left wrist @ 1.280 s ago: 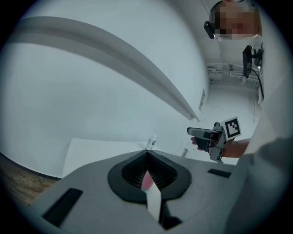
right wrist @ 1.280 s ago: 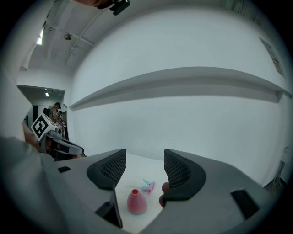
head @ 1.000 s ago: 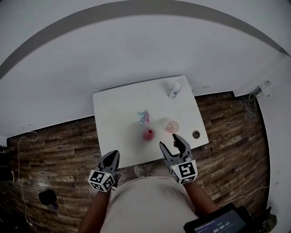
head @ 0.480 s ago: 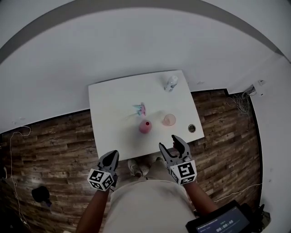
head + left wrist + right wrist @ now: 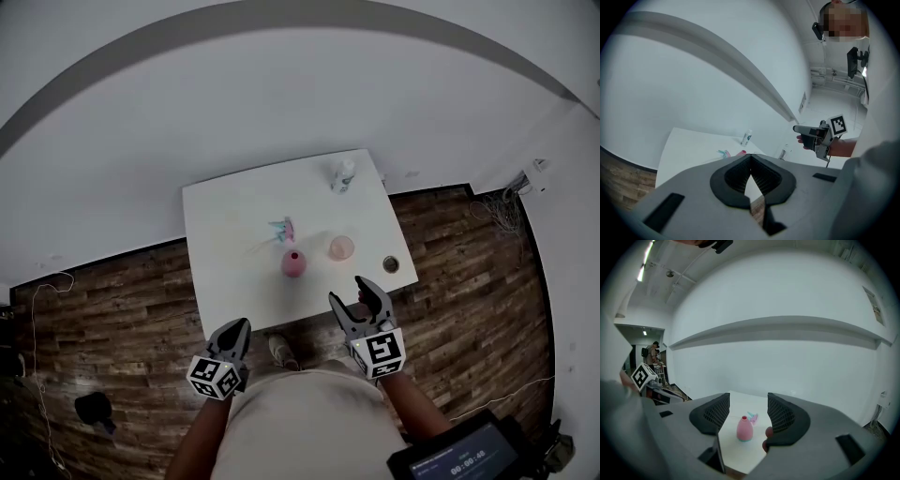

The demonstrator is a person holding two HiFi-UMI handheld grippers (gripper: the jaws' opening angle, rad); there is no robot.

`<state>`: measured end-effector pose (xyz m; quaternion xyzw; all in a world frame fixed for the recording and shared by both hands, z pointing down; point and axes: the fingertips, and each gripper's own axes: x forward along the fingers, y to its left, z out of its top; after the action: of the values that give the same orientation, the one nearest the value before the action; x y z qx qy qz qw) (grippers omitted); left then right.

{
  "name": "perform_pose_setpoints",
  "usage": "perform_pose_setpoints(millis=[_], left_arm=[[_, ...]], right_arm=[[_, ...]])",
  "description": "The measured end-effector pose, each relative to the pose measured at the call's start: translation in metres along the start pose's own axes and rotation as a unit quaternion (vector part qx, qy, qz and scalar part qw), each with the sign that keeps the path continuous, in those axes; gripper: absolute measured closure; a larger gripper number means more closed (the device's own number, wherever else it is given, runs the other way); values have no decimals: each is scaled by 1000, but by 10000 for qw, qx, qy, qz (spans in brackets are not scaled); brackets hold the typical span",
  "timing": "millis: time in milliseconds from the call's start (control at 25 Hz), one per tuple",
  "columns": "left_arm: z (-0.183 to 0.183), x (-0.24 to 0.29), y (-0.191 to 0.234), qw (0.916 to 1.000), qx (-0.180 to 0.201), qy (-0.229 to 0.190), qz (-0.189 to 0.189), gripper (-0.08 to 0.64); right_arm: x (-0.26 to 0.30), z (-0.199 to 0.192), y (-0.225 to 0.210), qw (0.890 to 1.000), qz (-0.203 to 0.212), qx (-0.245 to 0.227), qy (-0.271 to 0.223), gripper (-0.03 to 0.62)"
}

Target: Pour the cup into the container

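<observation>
A pink vase-shaped container stands near the front of the white table. A translucent pink cup stands just to its right; in the right gripper view the cup peeks out from behind the right jaw. My right gripper is open and empty, short of the table's front edge and aimed at the container. My left gripper is shut on nothing, lower left, off the table. The left gripper view shows the right gripper held out to the side.
A white bottle stands at the table's far right. A small teal and pink object lies behind the container. A round hole sits near the right edge. Wooden floor surrounds the table; white walls stand behind.
The table and its objects sit farther from both grippers than before. The left gripper has dropped lower in the head view. Both jaws look unchanged.
</observation>
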<state>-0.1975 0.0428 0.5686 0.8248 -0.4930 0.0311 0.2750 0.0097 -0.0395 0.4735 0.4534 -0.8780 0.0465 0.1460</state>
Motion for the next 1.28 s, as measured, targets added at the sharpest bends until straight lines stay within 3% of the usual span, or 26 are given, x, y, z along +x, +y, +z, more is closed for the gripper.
perform_pose_setpoints(millis=[360,640,840,1280], left_arm=[[-5,6,-58,9998,75,-82,165,551],[-19,-4,-105,9986,-24,-234,474,551],[-40,-12,-152,9986,19,-213,479,551],[-85,-40,-219,9977,128,-93,666,551]], right_arm=[[-71,-38,-47,9994,-157,267,124,333],[-130,-38,-72,9998,-89,183,-66,333],[-170,-50,-84,9994,-127,300,-95,333],[-241,-58,-69,9974,382,399,-471,333]])
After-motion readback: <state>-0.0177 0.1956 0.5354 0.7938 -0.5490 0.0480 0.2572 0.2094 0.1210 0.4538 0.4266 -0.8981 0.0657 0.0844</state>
